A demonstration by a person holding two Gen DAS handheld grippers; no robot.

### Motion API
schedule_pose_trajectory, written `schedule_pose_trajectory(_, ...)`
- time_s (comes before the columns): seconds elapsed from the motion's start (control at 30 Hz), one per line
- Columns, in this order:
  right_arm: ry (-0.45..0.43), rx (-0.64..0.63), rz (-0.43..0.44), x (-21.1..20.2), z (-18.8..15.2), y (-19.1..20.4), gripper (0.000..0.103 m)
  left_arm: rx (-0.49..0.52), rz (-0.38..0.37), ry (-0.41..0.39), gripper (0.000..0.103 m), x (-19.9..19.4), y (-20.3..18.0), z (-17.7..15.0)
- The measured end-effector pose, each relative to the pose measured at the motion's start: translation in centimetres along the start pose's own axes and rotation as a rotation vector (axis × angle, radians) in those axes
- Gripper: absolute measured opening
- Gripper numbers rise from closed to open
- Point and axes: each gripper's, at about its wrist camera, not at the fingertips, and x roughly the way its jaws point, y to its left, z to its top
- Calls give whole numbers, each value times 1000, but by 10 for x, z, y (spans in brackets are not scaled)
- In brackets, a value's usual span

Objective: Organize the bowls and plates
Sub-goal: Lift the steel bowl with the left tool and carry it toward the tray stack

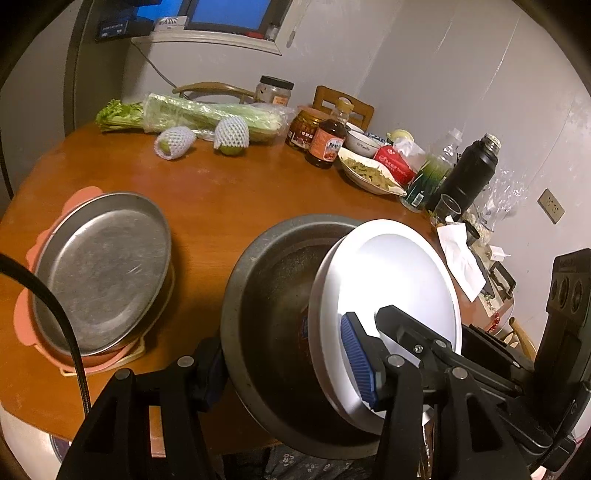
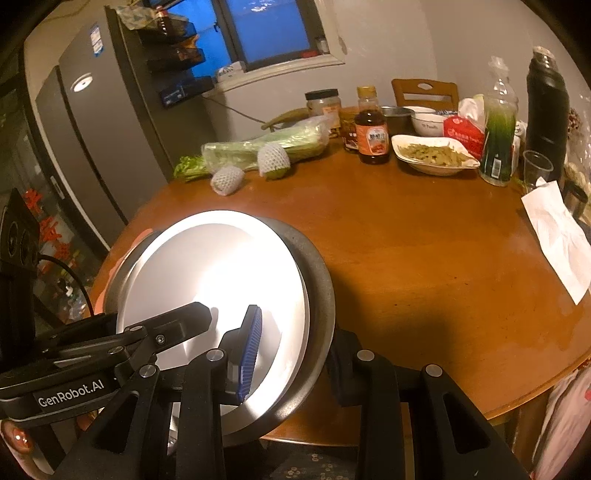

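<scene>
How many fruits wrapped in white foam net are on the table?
2. One foam-wrapped fruit lies near the leafy end of the celery; the other fruit stands beside it, closer to the jars. More may be hidden behind the celery.

A round wooden desk (image 2: 406, 258) stands by pale walls (image 2: 388, 44); a grey refrigerator (image 2: 99, 122), blue-lit window (image 2: 273, 29), wooden chair (image 2: 424, 92) behind.

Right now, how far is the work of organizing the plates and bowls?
Done: a steel plate sits on the pink dish. In hand: left gripper and right gripper both clamp the white plate nested in the grey pan, tilted. Remaining: the white bowl and food dish at the far edge.
</scene>
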Motion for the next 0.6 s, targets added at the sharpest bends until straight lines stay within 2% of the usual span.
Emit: schedule_pose_trajectory(0.6, -29, -100, 42, -1, 2, 63, 34, -71, 42, -85, 55, -49, 50, -11)
